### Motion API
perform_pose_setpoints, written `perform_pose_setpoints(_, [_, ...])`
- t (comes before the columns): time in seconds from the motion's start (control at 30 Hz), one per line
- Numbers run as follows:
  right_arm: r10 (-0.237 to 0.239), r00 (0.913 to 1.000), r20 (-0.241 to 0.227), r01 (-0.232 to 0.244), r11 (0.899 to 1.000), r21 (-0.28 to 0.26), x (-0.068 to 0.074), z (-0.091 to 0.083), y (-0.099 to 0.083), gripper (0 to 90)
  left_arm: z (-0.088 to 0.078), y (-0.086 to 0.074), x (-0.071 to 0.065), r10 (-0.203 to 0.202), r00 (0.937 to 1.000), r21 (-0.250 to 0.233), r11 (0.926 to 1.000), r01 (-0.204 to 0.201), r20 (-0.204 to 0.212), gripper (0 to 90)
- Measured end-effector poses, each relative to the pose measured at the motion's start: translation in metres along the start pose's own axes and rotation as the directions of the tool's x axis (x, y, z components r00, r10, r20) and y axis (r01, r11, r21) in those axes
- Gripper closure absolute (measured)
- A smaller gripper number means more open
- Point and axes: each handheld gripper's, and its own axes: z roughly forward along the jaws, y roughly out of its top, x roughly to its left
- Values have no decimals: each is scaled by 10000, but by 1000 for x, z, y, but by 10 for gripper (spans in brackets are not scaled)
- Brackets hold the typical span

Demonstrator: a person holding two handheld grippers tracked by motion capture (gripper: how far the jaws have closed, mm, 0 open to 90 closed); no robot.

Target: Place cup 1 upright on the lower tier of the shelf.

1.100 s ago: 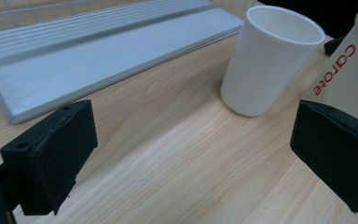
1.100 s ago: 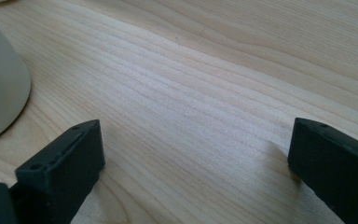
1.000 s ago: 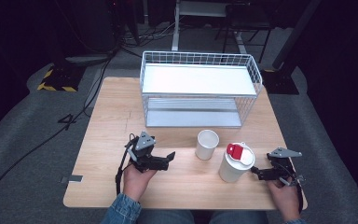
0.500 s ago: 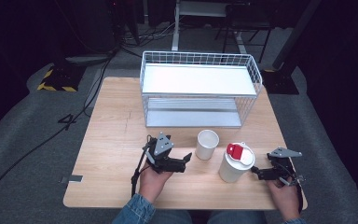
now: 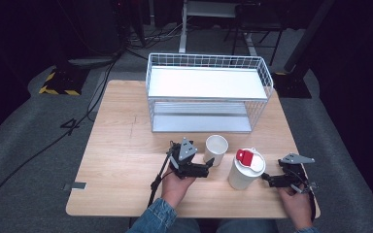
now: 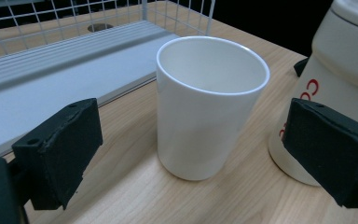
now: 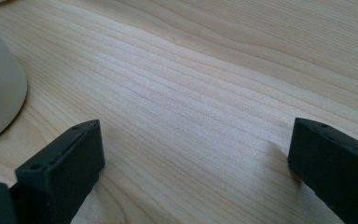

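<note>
Left gripper is lined up on the white cup, jaws either side of it with clear gaps. Open, not gripping yet. They've just been closing a bit, cup between them in the left gripper view but no pad contact.

Cup stands upright on the surface, in front of the wire rack and just beside the lidded cup with the red tab.

Advice for the grasp, as I read it:
- push in a touch more so the pads land on the mid wall, not the rim
- the cup tapers, so a low grip may slip up; go mid-height
- the right-hand jaw sits close to the lidded cup; keep it from nudging that
- close slowly and evenly so the cup doesn't skate on the wood

Right gripper rests low by the lidded cup, jaws wide, nothing in them. Leave it parked.
</note>
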Motion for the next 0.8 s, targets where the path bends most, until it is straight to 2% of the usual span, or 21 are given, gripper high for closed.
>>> perform_pose_setpoints(0.2, [0,10000,1,0,10000,0,0,0,0,39,16,-5,-4,-24,9999,74,10000,25,-98,52])
perform_pose_setpoints(0.27, [-2,10000,0,2,10000,-2,0,0,0,39,23,-9,-6,30,9999,255,9997,-26,-137,52])
perform_pose_setpoints(0.43, [-4,10000,-2,4,10000,-3,0,0,0,39,33,-12,-8,-114,9998,309,9995,120,-180,51])
perform_pose_setpoints(0.8, [0,10000,-3,0,10000,-1,0,0,0,39,58,-18,-8,-193,9988,743,9970,226,-452,53])
